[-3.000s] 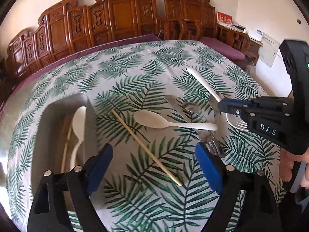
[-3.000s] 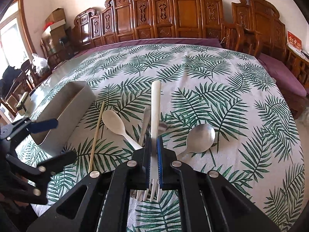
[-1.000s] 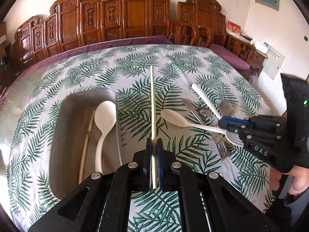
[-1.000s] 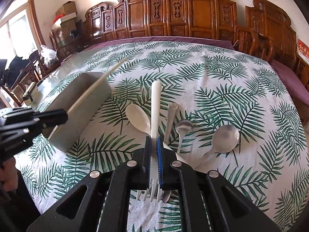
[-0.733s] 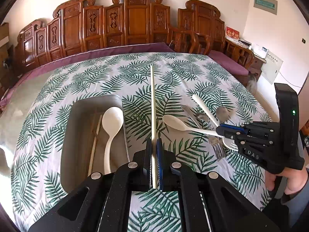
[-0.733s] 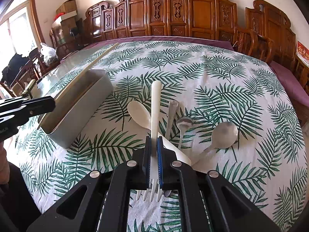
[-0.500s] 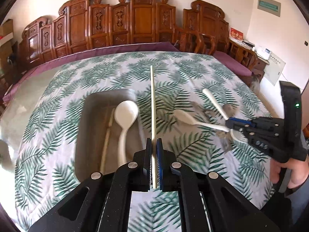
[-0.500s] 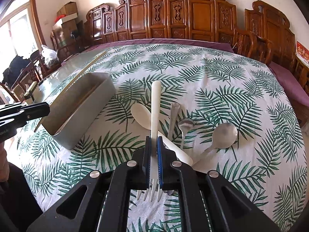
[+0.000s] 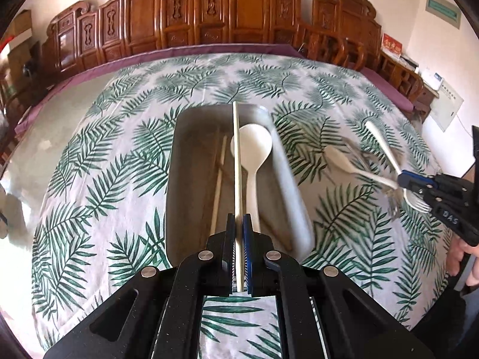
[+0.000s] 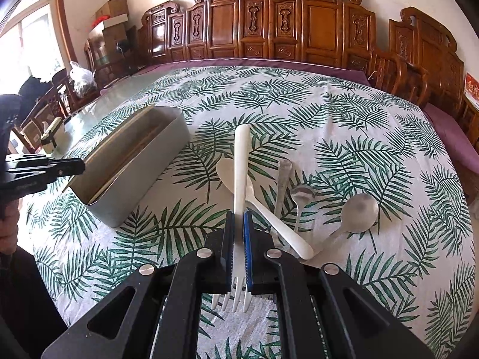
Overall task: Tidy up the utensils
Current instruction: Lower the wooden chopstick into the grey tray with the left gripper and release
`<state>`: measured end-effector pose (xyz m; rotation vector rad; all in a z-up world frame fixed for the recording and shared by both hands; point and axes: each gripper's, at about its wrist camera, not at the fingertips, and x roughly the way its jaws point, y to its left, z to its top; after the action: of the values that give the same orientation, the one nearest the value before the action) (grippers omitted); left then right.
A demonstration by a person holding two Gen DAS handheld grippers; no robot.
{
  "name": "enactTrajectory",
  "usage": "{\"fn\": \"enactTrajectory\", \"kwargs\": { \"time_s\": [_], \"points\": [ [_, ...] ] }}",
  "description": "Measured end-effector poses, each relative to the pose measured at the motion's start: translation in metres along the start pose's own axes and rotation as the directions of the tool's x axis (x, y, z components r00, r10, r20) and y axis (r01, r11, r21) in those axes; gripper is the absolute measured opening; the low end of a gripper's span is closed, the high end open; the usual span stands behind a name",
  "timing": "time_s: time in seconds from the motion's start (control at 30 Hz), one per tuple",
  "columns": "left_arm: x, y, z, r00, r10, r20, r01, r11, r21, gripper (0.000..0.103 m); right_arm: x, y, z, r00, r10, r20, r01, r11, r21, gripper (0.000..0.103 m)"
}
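Note:
My left gripper is shut on a wooden chopstick and holds it lengthwise above the grey bin. In the bin lie a white spoon and another chopstick. My right gripper is shut on a white plastic fork, tines toward the camera, above the utensils on the cloth. It also shows in the left wrist view. The left gripper shows at the left of the right wrist view, by the bin.
On the leaf-print tablecloth lie a white spoon, a metal handle, a small metal spoon and a large metal spoon. Carved wooden chairs ring the table's far side.
My left gripper closed on the chopstick, lifted it off the cloth and carried it left over the bin. My right gripper kept its hold on the fork and barely moved.

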<state>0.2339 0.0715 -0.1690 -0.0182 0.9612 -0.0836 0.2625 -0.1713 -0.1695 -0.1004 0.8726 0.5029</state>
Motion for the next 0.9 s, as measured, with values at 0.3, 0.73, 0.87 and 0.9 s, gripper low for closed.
{"fn": "enactTrajectory", "kwargs": {
  "time_s": [0.3, 0.73, 0.87, 0.9],
  "points": [
    [0.018, 0.016, 0.003, 0.999, 0.01, -0.04, -0.011, 0.999, -0.035, 0.004, 0.001, 0.002, 0.0, 1.0, 0.011, -0.001, -0.011, 1.0, -0.006, 0.007],
    [0.025, 0.03, 0.012, 0.999, 0.047, -0.028, -0.049, 0.996, -0.078, 0.005, -0.007, 0.014, 0.001, 0.999, 0.047, 0.012, -0.047, 0.999, -0.017, 0.007],
    [0.024, 0.036, 0.015, 0.999, 0.051, -0.019, -0.053, 0.994, -0.1, 0.013, -0.012, 0.03, 0.003, 0.997, 0.076, 0.026, -0.074, 0.996, -0.047, 0.007],
    [0.023, 0.037, 0.015, 0.999, 0.048, -0.018, -0.05, 0.993, -0.105, 0.017, -0.013, 0.033, 0.004, 0.997, 0.079, 0.027, -0.077, 0.996, -0.054, 0.007]
  ]
}}
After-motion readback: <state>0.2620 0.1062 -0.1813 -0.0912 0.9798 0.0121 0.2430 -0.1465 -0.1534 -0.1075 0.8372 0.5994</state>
